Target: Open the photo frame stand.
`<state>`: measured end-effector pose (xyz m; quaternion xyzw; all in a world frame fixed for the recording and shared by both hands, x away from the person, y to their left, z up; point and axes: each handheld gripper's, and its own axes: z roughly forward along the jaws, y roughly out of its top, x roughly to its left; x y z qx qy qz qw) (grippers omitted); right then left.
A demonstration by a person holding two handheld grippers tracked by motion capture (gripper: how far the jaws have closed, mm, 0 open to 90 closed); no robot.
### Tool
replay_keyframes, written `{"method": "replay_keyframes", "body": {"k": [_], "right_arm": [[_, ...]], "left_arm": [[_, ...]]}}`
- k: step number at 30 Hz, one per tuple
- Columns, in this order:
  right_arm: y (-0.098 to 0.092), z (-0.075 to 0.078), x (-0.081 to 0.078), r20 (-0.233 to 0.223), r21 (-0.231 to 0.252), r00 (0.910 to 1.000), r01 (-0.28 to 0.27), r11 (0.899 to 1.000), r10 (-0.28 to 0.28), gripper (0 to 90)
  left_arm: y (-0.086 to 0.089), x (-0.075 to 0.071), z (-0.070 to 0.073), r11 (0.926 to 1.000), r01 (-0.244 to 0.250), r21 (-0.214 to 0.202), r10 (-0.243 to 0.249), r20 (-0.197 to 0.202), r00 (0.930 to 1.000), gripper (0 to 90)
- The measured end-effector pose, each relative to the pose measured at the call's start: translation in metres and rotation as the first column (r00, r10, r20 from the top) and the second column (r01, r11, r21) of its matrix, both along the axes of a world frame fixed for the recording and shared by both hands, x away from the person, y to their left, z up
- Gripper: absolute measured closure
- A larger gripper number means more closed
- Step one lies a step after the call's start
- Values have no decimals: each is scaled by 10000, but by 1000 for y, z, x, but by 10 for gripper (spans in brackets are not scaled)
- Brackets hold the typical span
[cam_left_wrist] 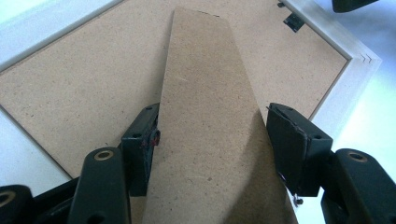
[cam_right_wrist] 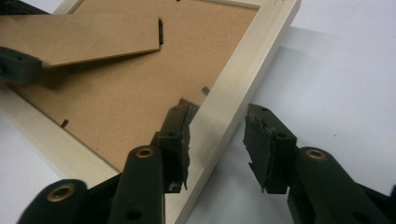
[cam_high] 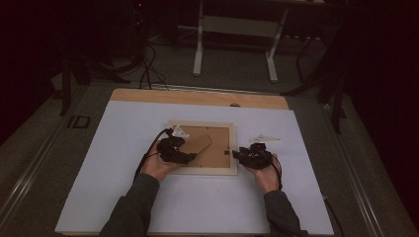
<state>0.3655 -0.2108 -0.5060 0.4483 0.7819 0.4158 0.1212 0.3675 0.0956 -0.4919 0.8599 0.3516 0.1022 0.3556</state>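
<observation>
- Big white table [cam_high: 123,197], wooden strip along the far edge.
- Picture frame [cam_high: 232,148] lying face-down near the middle of the table, pale wooden rim, brown backing board [cam_left_wrist: 70,84] up. Small black turn-clip [cam_left_wrist: 293,21] at the rim's inner edge in the left gripper view.
- Brown stand flap [cam_left_wrist: 210,116] hinged to the backing, raised off the board at an angle, free end toward the left gripper. Hinge end visible from the right gripper view [cam_right_wrist: 84,37].
- Left gripper [cam_left_wrist: 212,140] at the frame's left part, jaws on both long edges of the flap. Left pad looks pressed to the edge; right pad right at the other edge, so clamped on the flap as far as can be seen.
- Right gripper [cam_right_wrist: 217,135] at the frame's right side, jaws straddling the pale rim [cam_right_wrist: 233,93]: one inside over the backing, one outside over the table. Visible gap on the outer side, so jaws apart, not squeezing the rim.
- Both hands low, just above the tabletop, either side of the frame in the high view: left [cam_high: 174,150], right [cam_high: 253,157].
</observation>
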Motion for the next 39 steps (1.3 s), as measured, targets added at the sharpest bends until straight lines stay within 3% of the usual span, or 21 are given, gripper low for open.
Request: {"method": "replay_keyframes", "body": {"k": [6,20,33,39], "right_arm": [[4,5,7,-73,37,9999,-119,9999,119,522],[10,10,20,-293,290,9995,-64,9996,73,459],[13,8,34,-819,438,9966,-67,9990,102,365],[18,10,37,-812,211,9964,-221,9995,237,303]], "left_arm": [[-2,-7,4,9998,22,191,-32,524,9986,408],[-1,-13,1,9999,-11,100,2,829,9966,408],[-4,-22,4,9995,37,306,-83,1525,9883,407],[-3,-25,3,9995,69,312,-124,1812,9834,407]]}}
